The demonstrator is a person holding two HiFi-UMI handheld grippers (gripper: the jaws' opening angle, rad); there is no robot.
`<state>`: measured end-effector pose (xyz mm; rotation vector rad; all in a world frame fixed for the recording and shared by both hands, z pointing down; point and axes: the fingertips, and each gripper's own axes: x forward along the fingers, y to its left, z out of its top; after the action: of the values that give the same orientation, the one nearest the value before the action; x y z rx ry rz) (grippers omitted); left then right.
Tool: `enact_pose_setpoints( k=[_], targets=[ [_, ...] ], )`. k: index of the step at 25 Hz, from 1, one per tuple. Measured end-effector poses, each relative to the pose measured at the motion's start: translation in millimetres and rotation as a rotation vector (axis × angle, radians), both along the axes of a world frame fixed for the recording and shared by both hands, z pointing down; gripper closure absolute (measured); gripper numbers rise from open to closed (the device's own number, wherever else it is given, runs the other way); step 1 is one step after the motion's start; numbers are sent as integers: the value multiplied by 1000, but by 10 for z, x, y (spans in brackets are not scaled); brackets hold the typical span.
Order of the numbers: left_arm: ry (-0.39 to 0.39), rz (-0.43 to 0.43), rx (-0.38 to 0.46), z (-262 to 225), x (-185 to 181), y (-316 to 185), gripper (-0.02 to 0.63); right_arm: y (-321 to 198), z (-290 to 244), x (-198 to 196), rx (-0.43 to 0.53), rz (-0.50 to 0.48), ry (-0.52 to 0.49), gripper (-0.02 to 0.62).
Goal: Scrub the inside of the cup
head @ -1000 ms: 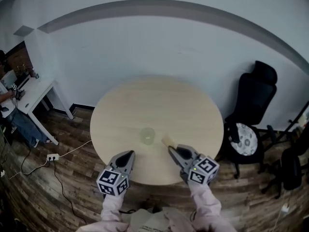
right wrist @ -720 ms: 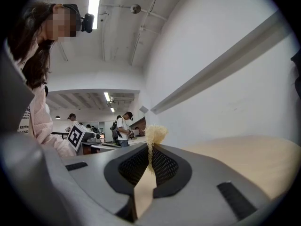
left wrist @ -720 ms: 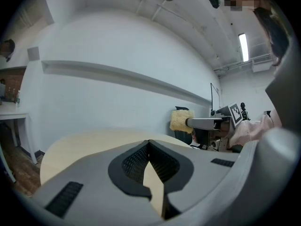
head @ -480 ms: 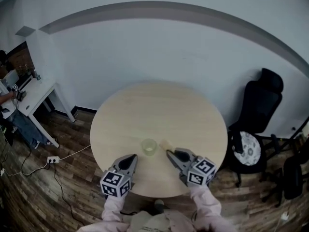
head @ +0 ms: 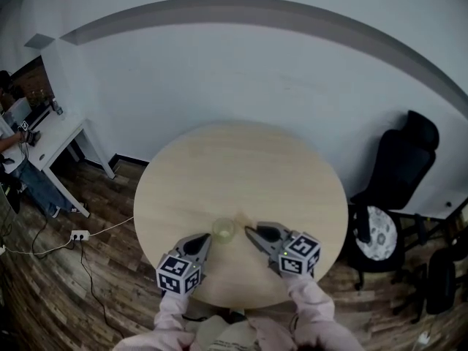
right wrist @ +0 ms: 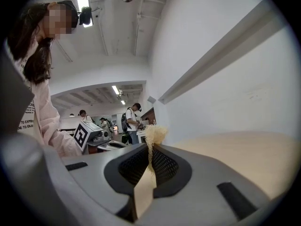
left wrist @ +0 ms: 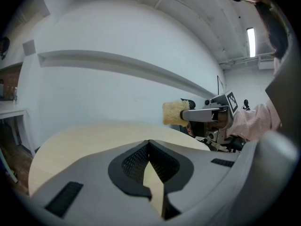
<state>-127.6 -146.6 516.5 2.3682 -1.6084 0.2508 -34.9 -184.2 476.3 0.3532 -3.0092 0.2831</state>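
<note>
A small clear cup [head: 223, 229] stands upright on the round pale wooden table [head: 241, 167], near its front edge. My left gripper [head: 207, 238] is just left of the cup, its jaws shut on nothing [left wrist: 149, 142]. My right gripper [head: 249, 231] is just right of the cup, shut on a pale yellow sponge [right wrist: 154, 134]. The left gripper view shows that sponge [left wrist: 176, 113] sticking out of the right gripper's tips. Neither gripper view shows the cup.
A black office chair [head: 411, 159] and a stool with a patterned seat [head: 376, 232] stand right of the table. A white desk [head: 51, 134] with a seated person is at far left. A power strip [head: 79, 235] and cables lie on the wood floor.
Both grippers have moved forward over the table's front edge and closer to the cup, which now sits between their tips. Their jaws look the same.
</note>
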Motion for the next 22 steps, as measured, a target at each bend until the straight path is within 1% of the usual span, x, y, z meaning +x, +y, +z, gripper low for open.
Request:
enact_pose_setpoints(
  k=[6,9,12,16,22],
  targets=[
    [-2,-3,-33,166,11,-88,604,-88,95,-158,1,-60,60,569],
    [-29,-18,-32,225,-14,-137,604,-164,131,-263,13,-86,82,569],
    [-46,-16,-60,356,26,-155,603,-185,206,-313,18,-110,121,569],
    [-41,-18,-70,445,9,-182,579,-182,283,-406,49,-155,187,569],
    [-29,14,-108,617,-2,-209,451,-178,408,-545,57,-197,249,569]
  ],
)
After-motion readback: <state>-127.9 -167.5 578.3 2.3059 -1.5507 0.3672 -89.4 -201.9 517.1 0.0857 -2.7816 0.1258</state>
